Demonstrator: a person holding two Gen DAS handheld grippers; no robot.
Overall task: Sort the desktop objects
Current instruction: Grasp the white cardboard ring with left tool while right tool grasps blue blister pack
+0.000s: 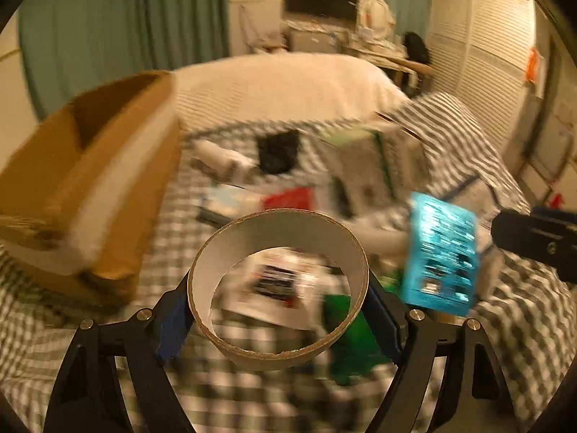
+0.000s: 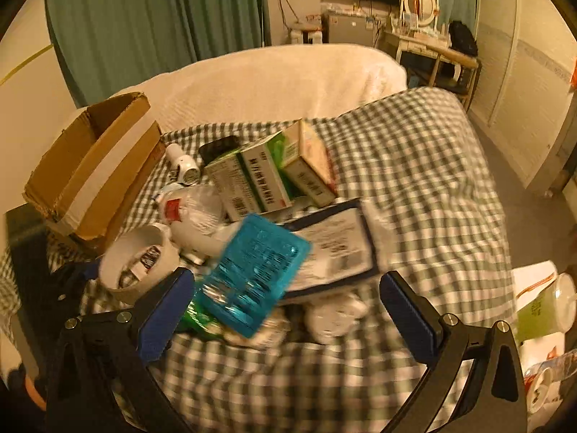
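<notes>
**Over the checked bedspread: a tape core pinched, a blue packet loose between spread fingers**

Between the left gripper's (image 1: 277,310) blue pads sits a cardboard tape core (image 1: 277,288), clamped from both sides and held above the checked cloth (image 1: 223,389), its open bore facing the camera so that blurred printed packets show through it. Ahead and to the left stands an open cardboard box (image 1: 90,180), tilted in the fisheye view, with a pale tape strip along its side. To the right a blue blister packet (image 1: 440,252) appears on edge, with the black body of the other tool (image 1: 537,241) just beyond it at the frame's rim.

In the right wrist view the right gripper (image 2: 288,310) stands wide apart over the pile. The blue blister packet (image 2: 252,274) lies slanted between the fingers, close to the left pad (image 2: 166,310) — whether it touches that pad cannot be told through the blur — and well clear of the right pad. Behind it lie a white label-covered pouch (image 2: 335,245), green-and-white medicine boxes (image 2: 267,173) leaning together, a small white bottle (image 2: 184,166) and a clear plastic bag (image 2: 198,209). The held tape core (image 2: 140,263) shows at left, its gripper mostly cut off by the frame edge.

Both views are smeared by motion — print on the packets is unreadable, and the things under the blue packet, something green and something white, cannot be identified.
</notes>
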